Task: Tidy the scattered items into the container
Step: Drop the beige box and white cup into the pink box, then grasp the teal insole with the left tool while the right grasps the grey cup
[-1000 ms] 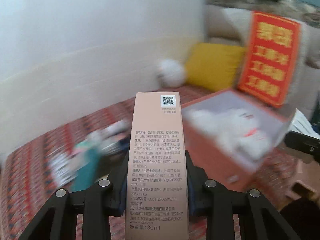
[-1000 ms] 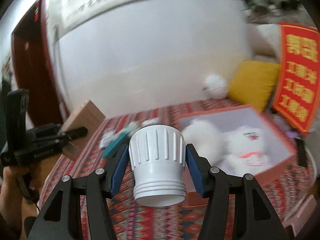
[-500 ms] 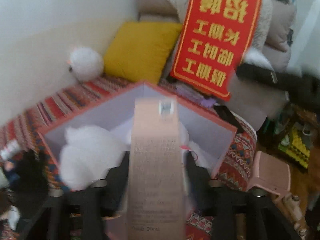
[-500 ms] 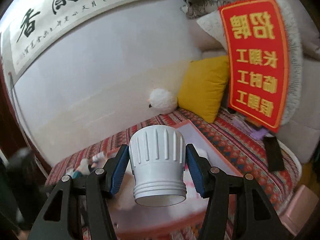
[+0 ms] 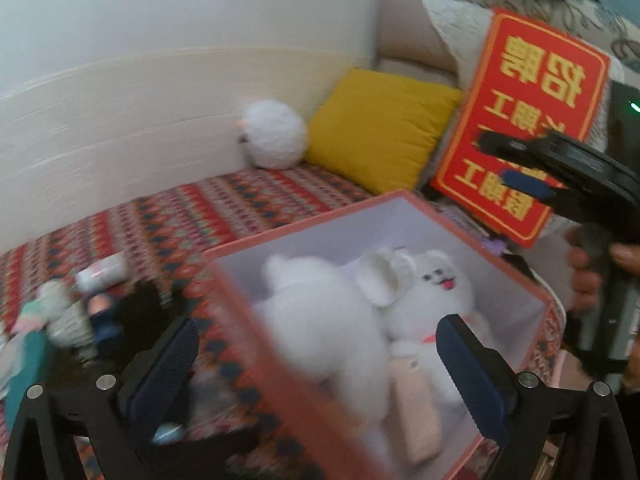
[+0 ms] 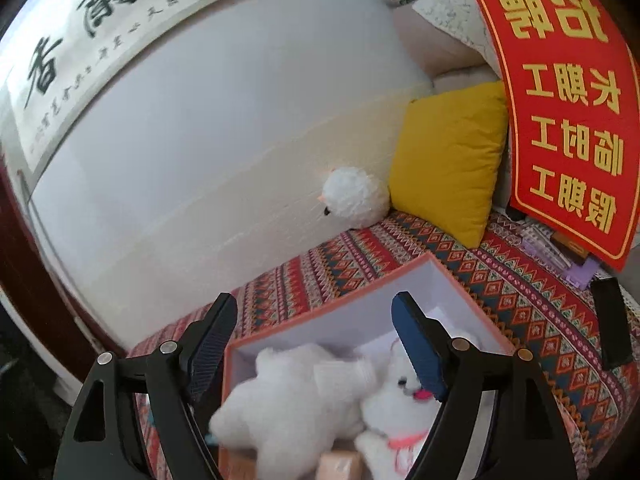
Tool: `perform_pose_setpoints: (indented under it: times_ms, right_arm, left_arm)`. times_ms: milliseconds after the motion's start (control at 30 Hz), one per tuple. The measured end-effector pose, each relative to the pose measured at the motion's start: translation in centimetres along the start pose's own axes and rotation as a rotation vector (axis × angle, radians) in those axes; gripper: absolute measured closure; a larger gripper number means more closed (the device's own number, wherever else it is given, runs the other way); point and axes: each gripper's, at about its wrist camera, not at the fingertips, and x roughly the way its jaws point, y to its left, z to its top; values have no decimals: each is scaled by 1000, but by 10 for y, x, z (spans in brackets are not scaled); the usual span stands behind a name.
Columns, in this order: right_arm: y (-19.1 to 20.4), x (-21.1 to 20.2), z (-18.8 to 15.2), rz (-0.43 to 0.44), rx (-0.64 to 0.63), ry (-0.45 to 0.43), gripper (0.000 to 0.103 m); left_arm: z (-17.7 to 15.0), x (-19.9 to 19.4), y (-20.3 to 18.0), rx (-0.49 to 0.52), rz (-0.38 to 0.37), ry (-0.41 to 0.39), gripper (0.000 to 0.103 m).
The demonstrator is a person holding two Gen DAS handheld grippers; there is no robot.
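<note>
A salmon-pink box (image 5: 400, 224) with a white lining stands on the patterned bedspread and holds two white plush toys (image 5: 320, 320). A white ribbed cup (image 5: 384, 280) lies between the plush toys. A pink carton (image 5: 412, 412) lies by the near wall. My left gripper (image 5: 314, 326) hangs open over the box's near corner with nothing in it. My right gripper (image 6: 315, 300) is also open and empty, above the box (image 6: 332, 312) and the plush toys (image 6: 296, 400). In the right wrist view the carton (image 6: 340, 464) shows at the bottom edge.
Several loose items lie left of the box, among them a white tube (image 5: 102, 272) and a teal pack (image 5: 28, 356). A white fluffy ball (image 5: 276, 140), a yellow cushion (image 5: 380, 128) and a red sign (image 5: 528, 120) line the wall. A hand (image 5: 588, 276) holds the right gripper.
Both grippers swung over to the box and opened. The pink carton left the left gripper and the white cup left the right gripper; both now lie in the box.
</note>
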Motion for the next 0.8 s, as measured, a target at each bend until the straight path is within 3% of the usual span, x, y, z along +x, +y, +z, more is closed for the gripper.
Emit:
perform_pose_setpoints:
  times_ms: [133, 267, 500, 667, 800]
  right_arm:
    - [34, -29, -28, 7, -63, 6, 18]
    - [82, -47, -65, 86, -102, 55, 16]
    - [181, -24, -143, 210, -246, 241, 15]
    - [231, 21, -206, 197, -348, 397, 15]
    - [238, 53, -223, 173, -349, 454, 15]
  left_arm:
    - [-29, -38, 56, -68, 96, -3, 4]
    - [-59, -78, 114, -147, 189, -4, 4]
    - [-108, -138, 198, -254, 332, -12, 3]
    - [-131, -138, 241, -280, 391, 28, 2]
    - [-138, -107, 260, -246, 409, 70, 2]
